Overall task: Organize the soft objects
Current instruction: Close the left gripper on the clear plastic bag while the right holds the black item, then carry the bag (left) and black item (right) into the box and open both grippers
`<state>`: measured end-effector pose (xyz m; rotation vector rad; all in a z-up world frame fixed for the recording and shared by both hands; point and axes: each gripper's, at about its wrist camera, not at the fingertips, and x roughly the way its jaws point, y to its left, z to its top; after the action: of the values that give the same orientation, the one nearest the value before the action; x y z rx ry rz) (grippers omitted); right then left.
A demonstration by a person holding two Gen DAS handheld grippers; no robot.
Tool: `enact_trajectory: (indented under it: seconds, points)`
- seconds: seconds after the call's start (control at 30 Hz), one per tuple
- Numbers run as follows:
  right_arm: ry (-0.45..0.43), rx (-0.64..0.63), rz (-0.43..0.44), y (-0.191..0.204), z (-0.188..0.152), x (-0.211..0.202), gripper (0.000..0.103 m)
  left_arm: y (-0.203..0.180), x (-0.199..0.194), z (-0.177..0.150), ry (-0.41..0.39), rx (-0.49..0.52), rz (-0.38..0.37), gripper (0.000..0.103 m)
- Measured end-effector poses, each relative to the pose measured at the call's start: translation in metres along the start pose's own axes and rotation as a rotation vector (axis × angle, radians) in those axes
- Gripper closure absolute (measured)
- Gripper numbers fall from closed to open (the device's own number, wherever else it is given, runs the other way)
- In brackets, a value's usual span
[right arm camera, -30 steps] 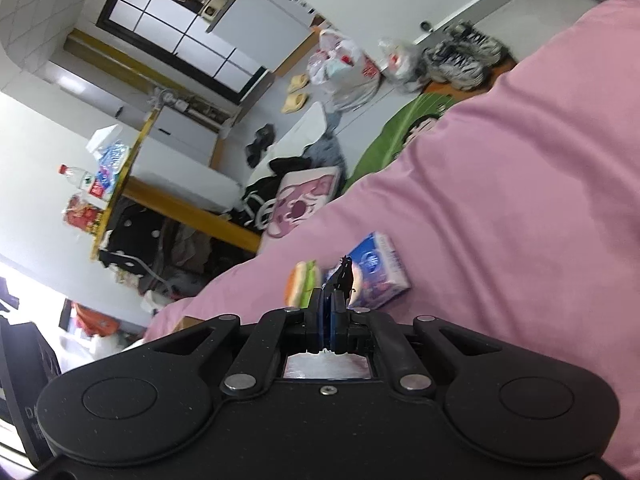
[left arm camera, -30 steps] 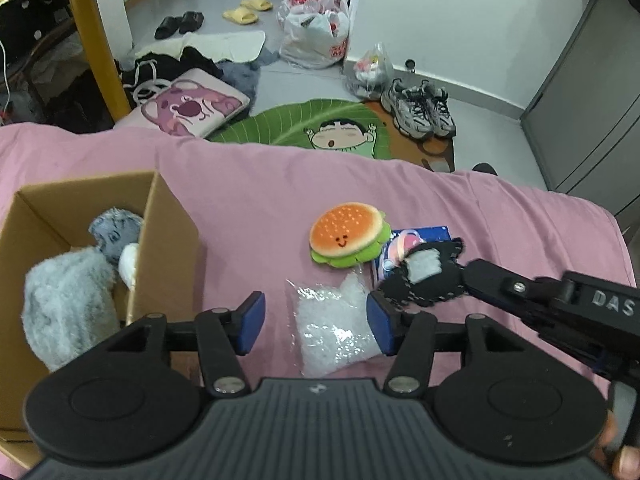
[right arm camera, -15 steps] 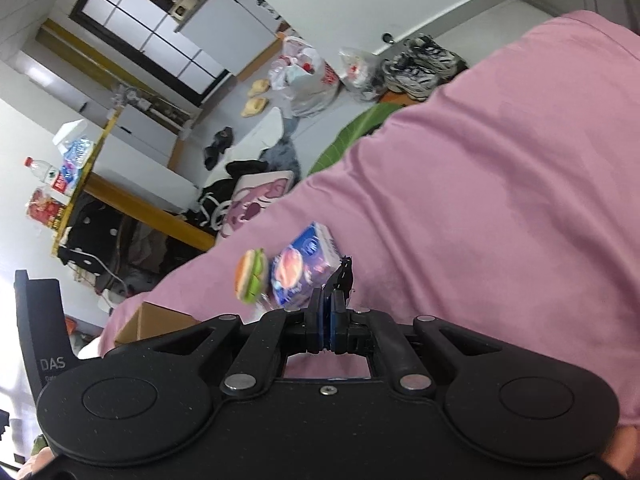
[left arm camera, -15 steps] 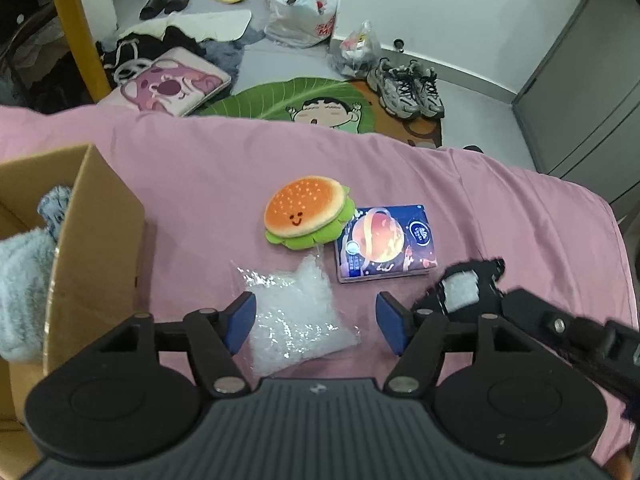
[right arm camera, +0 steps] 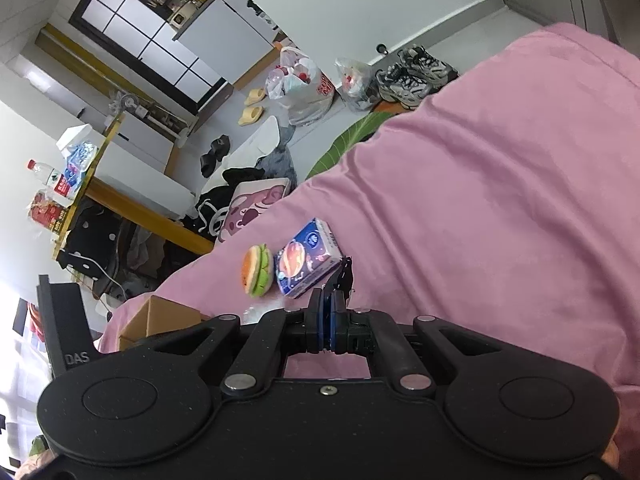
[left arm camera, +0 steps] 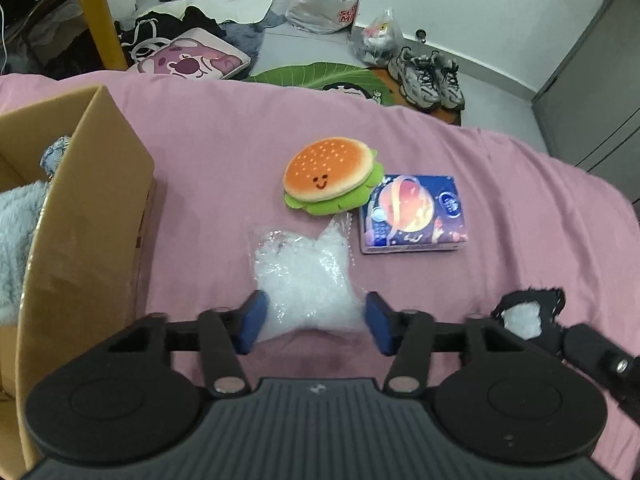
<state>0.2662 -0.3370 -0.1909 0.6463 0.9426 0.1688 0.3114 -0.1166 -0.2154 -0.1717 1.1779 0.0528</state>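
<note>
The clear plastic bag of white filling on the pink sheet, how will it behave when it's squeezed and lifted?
The clear plastic bag looks crinkled and lumpy, so it will probably squash and sag rather than hold shape. The glossy film may slip against the closing left hand-held gripper. It appears puffy, so it is likely light.

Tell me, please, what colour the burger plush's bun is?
Orange, over green lettuce: the burger plush, clearest in the left wrist view.
</note>
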Motion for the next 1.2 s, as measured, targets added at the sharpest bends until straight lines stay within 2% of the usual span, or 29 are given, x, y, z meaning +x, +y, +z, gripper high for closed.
enact_trajectory:
  seconds: [0.03, 0.07, 0.2, 0.73, 1.2]
  points:
    - [-0.002, -0.005, 0.0, 0.001, -0.001, -0.003, 0.1, 0.0, -0.005, 0.0, -0.009, 0.003, 0.001, 0.063]
    - [-0.004, -0.009, 0.0, 0.003, -0.002, -0.004, 0.1, -0.001, -0.008, 0.0, -0.014, 0.003, -0.004, 0.071]
    - [-0.021, -0.037, -0.007, 0.011, -0.005, -0.014, 0.1, 0.001, -0.023, -0.001, -0.024, -0.004, -0.03, 0.078]
    - [-0.096, -0.118, 0.016, 0.055, -0.013, -0.047, 0.1, 0.015, -0.087, -0.012, -0.129, 0.018, -0.105, 0.079]
    - [-0.138, -0.189, 0.025, 0.093, -0.025, -0.063, 0.1, 0.049, -0.132, -0.015, -0.203, -0.007, -0.15, 0.079]
